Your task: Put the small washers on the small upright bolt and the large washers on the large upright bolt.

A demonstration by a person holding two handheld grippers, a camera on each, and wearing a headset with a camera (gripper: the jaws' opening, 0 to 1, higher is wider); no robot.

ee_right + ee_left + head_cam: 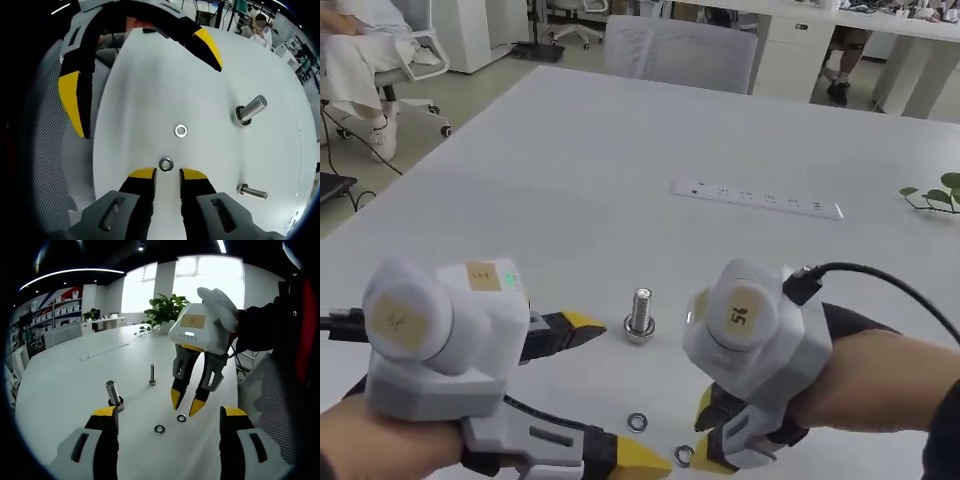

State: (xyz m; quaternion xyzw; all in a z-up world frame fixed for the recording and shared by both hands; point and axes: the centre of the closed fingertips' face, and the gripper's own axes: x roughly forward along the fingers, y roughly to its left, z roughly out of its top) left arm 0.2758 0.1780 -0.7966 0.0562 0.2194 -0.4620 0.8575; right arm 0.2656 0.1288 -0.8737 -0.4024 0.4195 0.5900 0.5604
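The large upright bolt [640, 310] [113, 391] [251, 109] stands mid-table with a ring at its base. A small upright bolt [152, 374] [253, 191] stands farther off. Two small washers lie flat near the table's front: one [637, 421] [159, 429] [181, 131] between the grippers, the other [683, 455] [181, 417] [166, 164] just ahead of my right gripper's tips. My right gripper [706, 436] [186, 403] [167, 174] points down at it, jaws a little apart, holding nothing. Wide open and also holding nothing, my left gripper [617, 390] [170, 413] faces the washers.
A white power strip [755, 197] lies farther back on the white table [570, 180]. Plant leaves [935, 195] reach in at the right edge. A grey chair [680, 50] stands behind the table, and a seated person [360, 50] is at far left.
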